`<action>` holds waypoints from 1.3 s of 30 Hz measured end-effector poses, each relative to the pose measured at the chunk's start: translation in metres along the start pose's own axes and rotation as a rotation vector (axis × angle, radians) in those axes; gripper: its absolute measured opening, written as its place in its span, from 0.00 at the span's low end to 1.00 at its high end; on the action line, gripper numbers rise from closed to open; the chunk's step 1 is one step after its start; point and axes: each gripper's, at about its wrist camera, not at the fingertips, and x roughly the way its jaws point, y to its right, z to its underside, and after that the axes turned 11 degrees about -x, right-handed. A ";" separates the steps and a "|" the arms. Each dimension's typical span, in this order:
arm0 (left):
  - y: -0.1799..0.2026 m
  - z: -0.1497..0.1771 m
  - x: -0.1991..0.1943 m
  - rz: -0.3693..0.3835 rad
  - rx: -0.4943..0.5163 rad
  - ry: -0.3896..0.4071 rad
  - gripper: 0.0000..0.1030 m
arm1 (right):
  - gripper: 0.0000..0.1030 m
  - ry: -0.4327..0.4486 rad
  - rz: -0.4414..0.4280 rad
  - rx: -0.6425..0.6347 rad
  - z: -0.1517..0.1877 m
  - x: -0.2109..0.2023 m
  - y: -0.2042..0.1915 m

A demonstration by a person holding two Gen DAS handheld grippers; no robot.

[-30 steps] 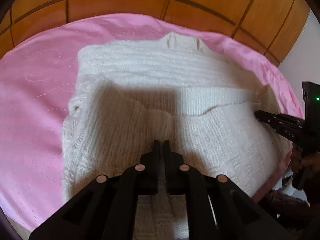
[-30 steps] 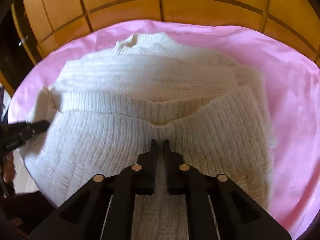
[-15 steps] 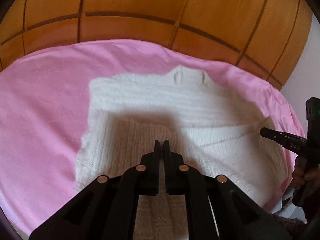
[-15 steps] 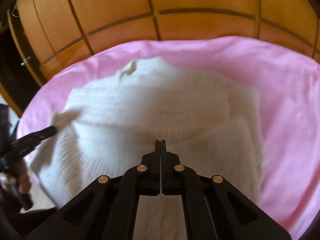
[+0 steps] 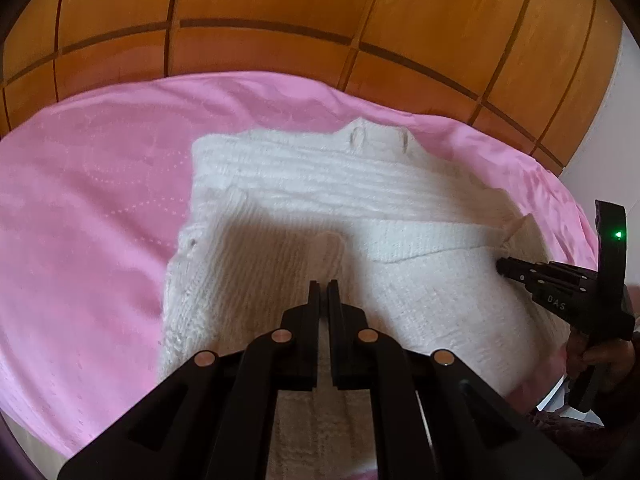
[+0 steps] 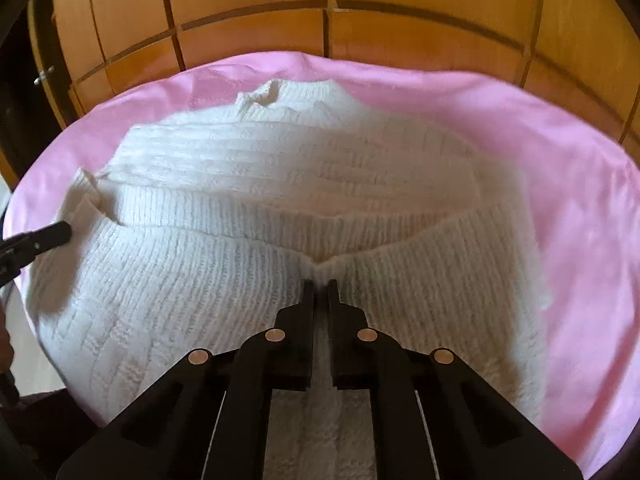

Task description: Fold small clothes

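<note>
Both hand-held grippers are pinching the near hem of the white knit sweater (image 5: 360, 216), which lies spread on the pink bedsheet (image 5: 88, 208), collar at the far end by the wood headboard (image 5: 320, 12). L hand-held gripper (image 5: 324, 286) has jaws nearly closed w/ knit bunched between them; R hand-held gripper (image 6: 318, 284) likewise narrow, clamped on a pucker of hem fabric.

Vs half a sec ago: the sweater looked blurred and sat lower in both views; now it's sharp again, the folded-up lower part w/ its ribbed band lying across the midsection, much as a sec ago. Probably the bottom-up fold is mid-way, hem not yet carried to the collar.
</note>
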 end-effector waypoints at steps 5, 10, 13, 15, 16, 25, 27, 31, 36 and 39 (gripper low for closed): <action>0.008 -0.008 -0.021 0.035 0.014 0.080 0.03 | 0.03 0.121 0.033 0.010 -0.013 -0.039 0.006; 0.013 -0.023 -0.002 0.004 -0.006 0.090 0.03 | 0.03 0.116 0.082 0.013 -0.025 -0.020 0.014; 0.009 -0.026 0.037 -0.081 -0.020 0.012 0.00 | 0.03 0.036 0.098 0.015 -0.018 0.015 0.013; 0.004 -0.022 0.055 -0.106 -0.026 -0.052 0.01 | 0.03 0.028 0.085 0.035 -0.012 0.024 0.013; 0.001 -0.019 0.056 -0.109 -0.037 -0.056 0.01 | 0.04 0.038 0.085 0.040 -0.011 0.021 0.013; -0.017 -0.016 0.016 -0.045 -0.068 0.010 0.41 | 0.53 0.076 0.016 0.076 -0.014 0.004 0.021; -0.026 -0.021 0.003 -0.041 -0.070 0.042 0.43 | 0.61 0.091 0.017 0.070 -0.015 -0.005 0.020; -0.041 -0.026 -0.004 -0.066 -0.038 0.042 0.49 | 0.61 0.112 0.009 0.052 -0.018 -0.022 0.024; -0.053 -0.030 0.010 -0.034 -0.026 -0.021 0.48 | 0.65 0.120 0.084 0.067 -0.010 -0.045 0.057; -0.053 -0.031 0.022 -0.007 -0.023 -0.051 0.47 | 0.69 0.084 0.126 0.078 -0.001 -0.043 0.078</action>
